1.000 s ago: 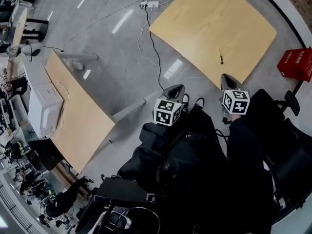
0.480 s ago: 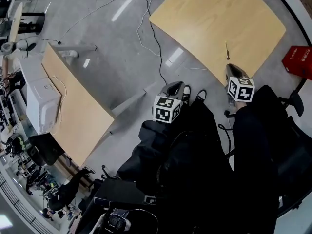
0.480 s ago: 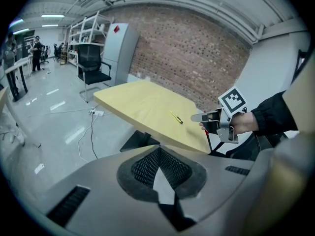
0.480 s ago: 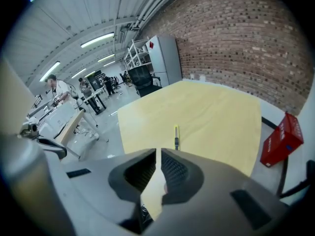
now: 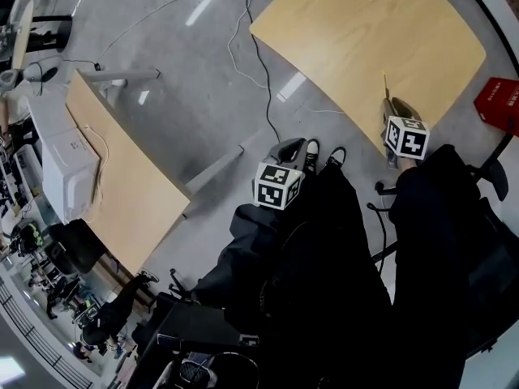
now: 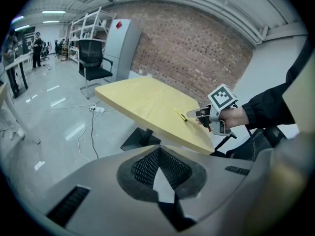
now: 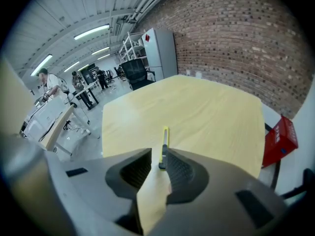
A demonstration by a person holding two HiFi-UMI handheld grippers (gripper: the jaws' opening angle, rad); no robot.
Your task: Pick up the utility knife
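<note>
Wood tabletop (image 5: pixel 365 31): my right gripper (image 7: pixel 154 157) hangs narrowly open at near end of utility knife (image 7: pixel 164 142); left gripper (image 6: pixel 158 151) closed on nothing.

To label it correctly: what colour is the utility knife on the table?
The utility knife is yellow, with a dark near end; the right gripper view shows it best.

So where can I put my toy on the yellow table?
Nearly the whole table is bare, from the knife out to the far and left edges. Only the near right edge is busy: the right gripper is at the knife.
</note>
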